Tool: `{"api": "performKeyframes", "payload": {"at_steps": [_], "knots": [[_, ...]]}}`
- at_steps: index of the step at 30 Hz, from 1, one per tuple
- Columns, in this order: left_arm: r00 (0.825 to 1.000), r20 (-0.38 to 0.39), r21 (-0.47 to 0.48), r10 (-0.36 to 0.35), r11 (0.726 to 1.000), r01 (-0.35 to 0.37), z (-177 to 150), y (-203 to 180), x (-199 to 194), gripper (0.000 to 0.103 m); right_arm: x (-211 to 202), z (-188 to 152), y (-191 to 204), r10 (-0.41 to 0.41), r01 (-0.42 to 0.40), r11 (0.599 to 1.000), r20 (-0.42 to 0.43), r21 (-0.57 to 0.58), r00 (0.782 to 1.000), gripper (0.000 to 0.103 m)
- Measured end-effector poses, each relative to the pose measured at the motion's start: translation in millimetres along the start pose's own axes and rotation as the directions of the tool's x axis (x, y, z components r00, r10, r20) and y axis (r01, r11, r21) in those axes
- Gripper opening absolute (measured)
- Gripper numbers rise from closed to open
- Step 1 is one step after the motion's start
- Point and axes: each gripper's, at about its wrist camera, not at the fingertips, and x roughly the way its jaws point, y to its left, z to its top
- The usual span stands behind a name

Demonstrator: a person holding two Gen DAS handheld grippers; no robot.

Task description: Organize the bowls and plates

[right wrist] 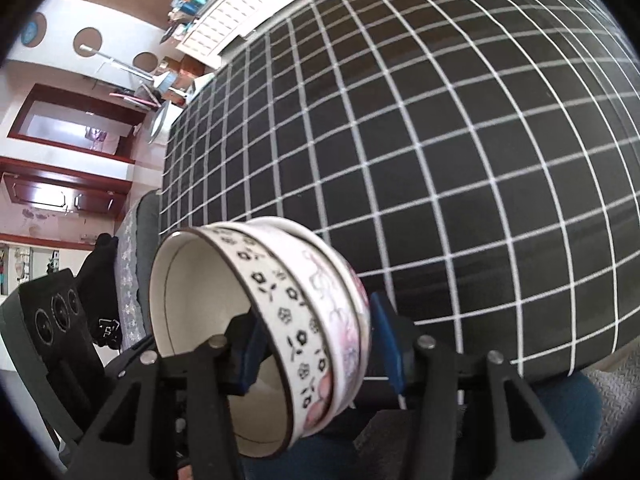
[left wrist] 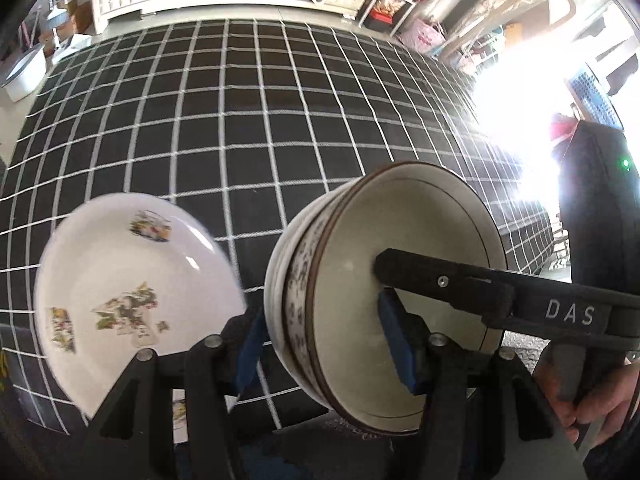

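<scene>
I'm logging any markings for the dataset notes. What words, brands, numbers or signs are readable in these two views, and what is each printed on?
"DAS": white letters on the black arm of the right gripper, seen in the left wrist view.
White markings on a black object at the left of the right wrist view: too small to read.
The stacked bowls and the white plate carry flower patterns only, no words.

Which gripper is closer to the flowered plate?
The left gripper. Its fingers clamp the bowl stack beside the plate; the right gripper holds the stack's far side.
</scene>
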Motion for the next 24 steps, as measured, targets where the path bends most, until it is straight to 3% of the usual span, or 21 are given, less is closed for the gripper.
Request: {"api": "performKeyframes", "payload": {"at_steps": [10, 24], "knots": [[0.997, 0.061, -0.088, 0.042, 0.995, -0.037, 13.3, 56.4, -54.0, 0.053, 25.8, 15.0, 67.2, 0.019, -0.024, 0.993, -0.042, -0.112, 0.999, 0.054], [0.997, 0.037, -0.202, 0.074, 0.977, -0.066, -3.3, 133.8, -49.1, 0.053, 97.3, 21.8, 111.6, -0.014, -0.01, 0.984, -0.133, -0.175, 0.991, 0.053]]}}
